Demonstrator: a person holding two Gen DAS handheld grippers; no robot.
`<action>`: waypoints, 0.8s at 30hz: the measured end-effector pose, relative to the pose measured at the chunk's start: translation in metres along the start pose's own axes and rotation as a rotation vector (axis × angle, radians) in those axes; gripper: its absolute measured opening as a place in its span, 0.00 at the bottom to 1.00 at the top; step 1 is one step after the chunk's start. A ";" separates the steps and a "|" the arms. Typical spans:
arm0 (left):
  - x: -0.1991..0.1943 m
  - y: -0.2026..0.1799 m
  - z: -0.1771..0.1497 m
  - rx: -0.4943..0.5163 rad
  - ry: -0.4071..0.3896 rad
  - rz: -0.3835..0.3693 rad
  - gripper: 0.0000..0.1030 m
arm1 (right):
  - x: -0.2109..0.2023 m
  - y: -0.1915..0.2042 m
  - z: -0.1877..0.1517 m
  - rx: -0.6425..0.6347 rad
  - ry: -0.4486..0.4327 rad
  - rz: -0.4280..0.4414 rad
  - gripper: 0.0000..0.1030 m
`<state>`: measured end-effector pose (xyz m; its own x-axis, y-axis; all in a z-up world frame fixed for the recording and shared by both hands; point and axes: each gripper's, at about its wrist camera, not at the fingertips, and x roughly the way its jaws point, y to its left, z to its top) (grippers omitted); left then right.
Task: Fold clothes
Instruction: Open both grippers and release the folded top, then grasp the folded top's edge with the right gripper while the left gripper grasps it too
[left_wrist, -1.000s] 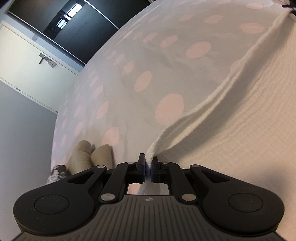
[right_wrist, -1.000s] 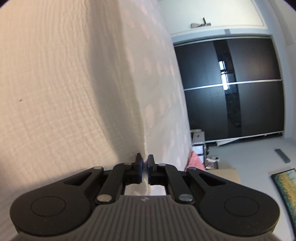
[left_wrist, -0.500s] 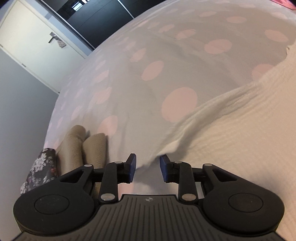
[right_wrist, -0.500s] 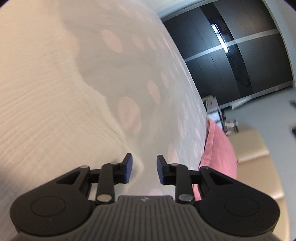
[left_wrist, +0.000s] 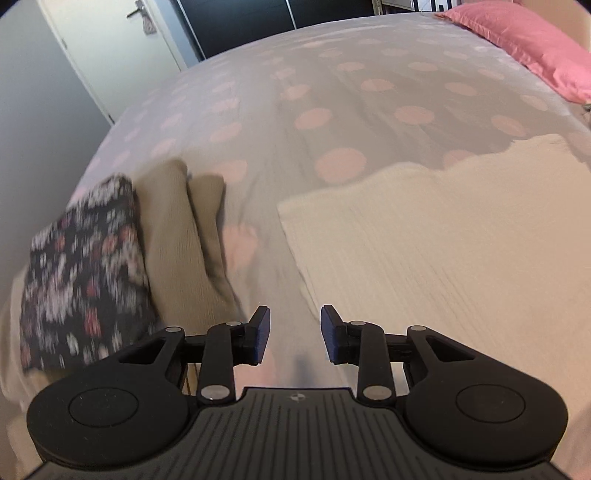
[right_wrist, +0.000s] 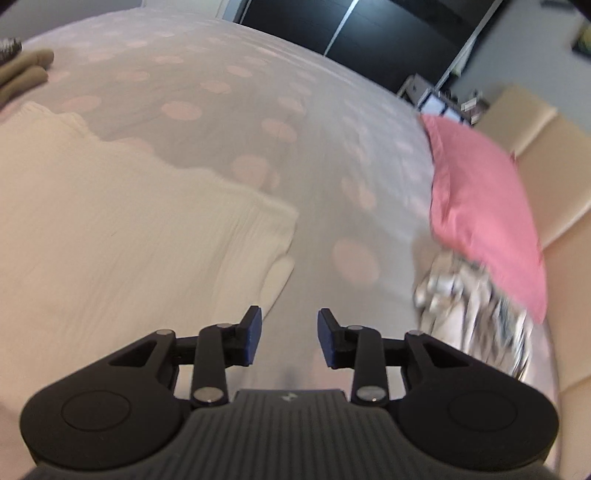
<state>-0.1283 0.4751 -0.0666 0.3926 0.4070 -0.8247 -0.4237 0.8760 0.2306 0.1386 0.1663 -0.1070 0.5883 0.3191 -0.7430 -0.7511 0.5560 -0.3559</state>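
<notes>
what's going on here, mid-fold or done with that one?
A person is folding clothes on a polka-dot bed with two handheld grippers. Both the left gripper and the right gripper are open and empty above the bedspread. The cream garment lies flat between them, not gripped. A tan folded piece and a dark floral one sit to the left. A pink pillow and a blurred patterned heap are on the right.

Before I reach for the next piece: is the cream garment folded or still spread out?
Folded. The cream garment lies flat on the bedspread with stacked layers at its corner; both tongs open, empty.
</notes>
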 end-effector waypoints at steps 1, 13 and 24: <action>-0.007 0.001 -0.010 -0.026 0.000 -0.015 0.28 | -0.006 -0.001 -0.009 0.036 0.014 0.015 0.37; -0.036 0.025 -0.094 -0.426 0.020 -0.162 0.43 | -0.056 -0.023 -0.111 0.558 0.192 0.223 0.42; 0.004 0.027 -0.119 -0.722 0.030 -0.267 0.44 | -0.039 -0.032 -0.135 0.898 0.235 0.353 0.45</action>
<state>-0.2359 0.4696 -0.1251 0.5387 0.1891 -0.8210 -0.7491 0.5534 -0.3641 0.0997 0.0325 -0.1428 0.2272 0.4725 -0.8515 -0.3095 0.8641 0.3969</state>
